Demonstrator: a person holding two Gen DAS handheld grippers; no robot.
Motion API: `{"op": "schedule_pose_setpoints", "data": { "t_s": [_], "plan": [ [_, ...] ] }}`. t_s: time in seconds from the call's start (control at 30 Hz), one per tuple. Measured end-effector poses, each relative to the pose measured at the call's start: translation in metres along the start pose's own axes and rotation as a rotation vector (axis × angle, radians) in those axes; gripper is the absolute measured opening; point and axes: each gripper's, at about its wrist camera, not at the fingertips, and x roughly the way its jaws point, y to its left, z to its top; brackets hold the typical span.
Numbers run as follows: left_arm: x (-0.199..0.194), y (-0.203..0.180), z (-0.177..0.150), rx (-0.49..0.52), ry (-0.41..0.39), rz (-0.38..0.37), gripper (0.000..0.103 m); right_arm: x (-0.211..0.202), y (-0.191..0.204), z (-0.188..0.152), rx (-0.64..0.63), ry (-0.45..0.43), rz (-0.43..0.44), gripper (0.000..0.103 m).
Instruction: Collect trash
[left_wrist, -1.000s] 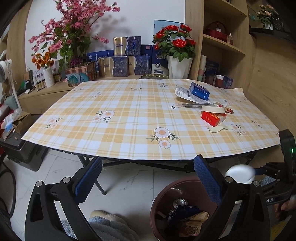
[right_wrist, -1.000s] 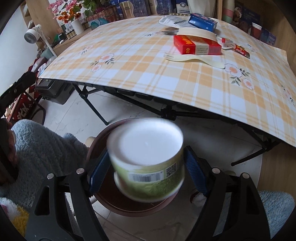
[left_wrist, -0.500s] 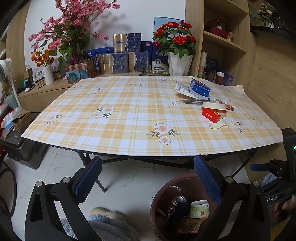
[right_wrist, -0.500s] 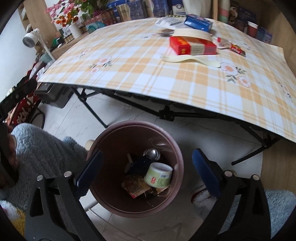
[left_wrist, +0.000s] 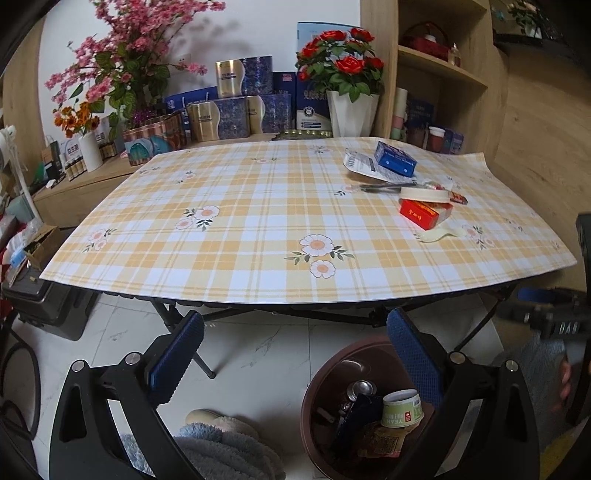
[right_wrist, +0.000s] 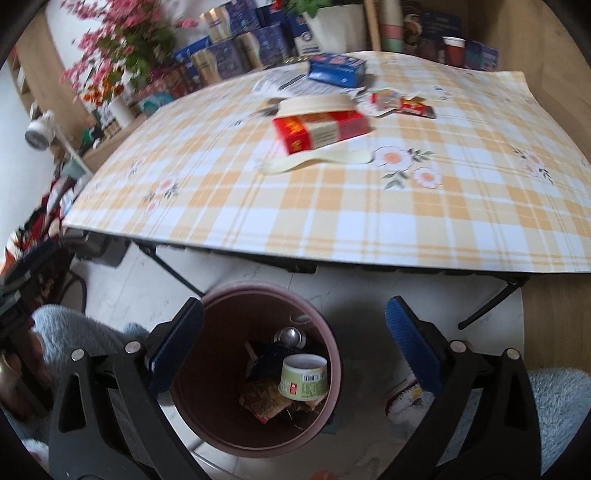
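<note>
Green paper cup lies in brown round bin below counter edge; your right tool and left tool both gape wide, empty.

A home living room — a folding table under a plaid, flowered cloth, vases of fake flowers and gift boxes on a wood sideboard, open shelves with cups, marble-look floor tiles — fuzzy slippers underfoot.
</note>
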Motion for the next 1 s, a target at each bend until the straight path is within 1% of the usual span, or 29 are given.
{"op": "schedule_pose_setpoints", "data": {
  "t_s": [0.07, 0.2, 0.27, 0.33, 0.47, 0.53, 0.57, 0.63, 0.73, 0.8, 0.87, 0.93, 1.0],
  "plan": [
    [0.001, -0.005, 0.001, 0.019, -0.001, -0.012, 0.097, -0.002, -0.006, 0.003, 0.017, -0.017, -0.024, 0.097],
    [0.009, -0.02, 0.003, 0.066, 0.028, -0.023, 0.097, -0.007, -0.02, 0.01, 0.009, -0.062, -0.06, 0.097],
    [0.014, -0.025, 0.007, 0.061, 0.04, -0.036, 0.097, -0.009, -0.026, 0.015, 0.002, -0.082, -0.072, 0.097],
    [0.02, -0.029, 0.014, 0.032, 0.053, -0.053, 0.097, -0.012, -0.034, 0.022, -0.005, -0.104, -0.085, 0.097],
    [0.041, -0.04, 0.041, -0.062, 0.094, -0.098, 0.097, -0.014, -0.055, 0.041, -0.018, -0.149, -0.126, 0.097],
    [0.061, -0.056, 0.064, -0.113, 0.115, -0.154, 0.097, -0.012, -0.066, 0.05, -0.02, -0.169, -0.141, 0.097],
    [0.067, -0.062, 0.071, -0.121, 0.122, -0.173, 0.097, -0.009, -0.073, 0.055, -0.017, -0.175, -0.148, 0.097],
    [0.09, -0.089, 0.094, -0.12, 0.156, -0.237, 0.097, -0.006, -0.086, 0.066, 0.009, -0.182, -0.149, 0.097],
    [0.12, -0.126, 0.121, -0.082, 0.202, -0.297, 0.097, -0.006, -0.103, 0.073, 0.077, -0.205, -0.1, 0.097],
    [0.14, -0.145, 0.135, -0.058, 0.23, -0.29, 0.097, -0.004, -0.109, 0.074, 0.102, -0.206, -0.083, 0.097],
    [0.158, -0.157, 0.147, -0.061, 0.25, -0.269, 0.097, -0.002, -0.112, 0.072, 0.104, -0.207, -0.09, 0.097],
    [0.18, -0.163, 0.157, -0.098, 0.287, -0.22, 0.097, -0.002, -0.116, 0.071, 0.101, -0.214, -0.092, 0.097],
    [0.196, -0.163, 0.161, -0.133, 0.325, -0.214, 0.097, -0.003, -0.12, 0.07, 0.104, -0.219, -0.094, 0.097]
  ]
}}
